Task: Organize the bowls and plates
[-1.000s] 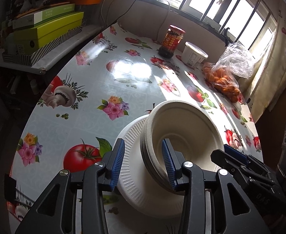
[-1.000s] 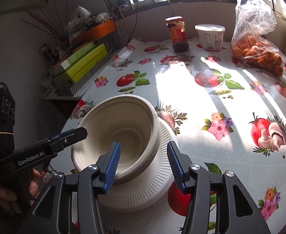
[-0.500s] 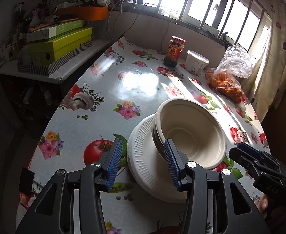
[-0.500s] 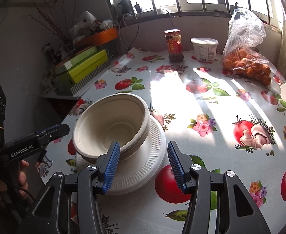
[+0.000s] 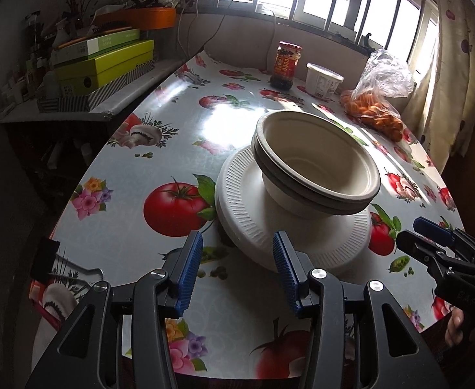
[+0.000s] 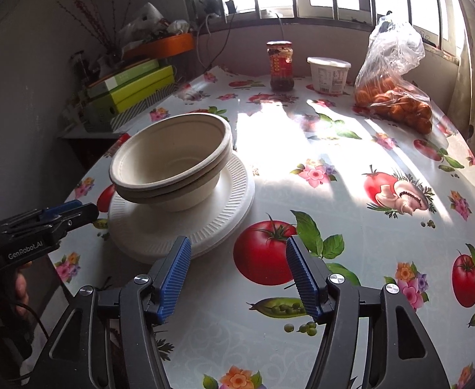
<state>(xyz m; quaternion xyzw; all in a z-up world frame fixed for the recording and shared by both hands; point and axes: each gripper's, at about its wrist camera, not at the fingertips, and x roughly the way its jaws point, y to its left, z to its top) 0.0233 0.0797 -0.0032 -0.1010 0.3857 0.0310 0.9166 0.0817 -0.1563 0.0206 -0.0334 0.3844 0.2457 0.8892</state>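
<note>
Two nested beige paper bowls (image 5: 315, 162) (image 6: 169, 162) stand on a short stack of white ribbed plates (image 5: 247, 214) (image 6: 211, 223) near the table's front edge. My left gripper (image 5: 237, 269) is open, just short of the plates' near rim, with nothing between its blue pads. To the right of the plates, over a printed tomato, my right gripper (image 6: 239, 269) is opening its jaws, which hold nothing. Each gripper shows in the other's view: the right gripper (image 5: 432, 233) to the right of the stack, the left gripper (image 6: 65, 214) to its left.
A red-lidded jar (image 6: 281, 64), a white tub (image 6: 329, 74) and a bag of orange fruit (image 6: 396, 97) stand at the far side under the window. Stacked green boxes (image 5: 104, 64) sit on a side shelf to the left. The flowered tablecloth (image 6: 334, 194) is sunlit.
Both grippers drew back from the bowls, whose rim they straddled a second ago. The bowls now sit free on the plates. The right jaws stand wider than before.
</note>
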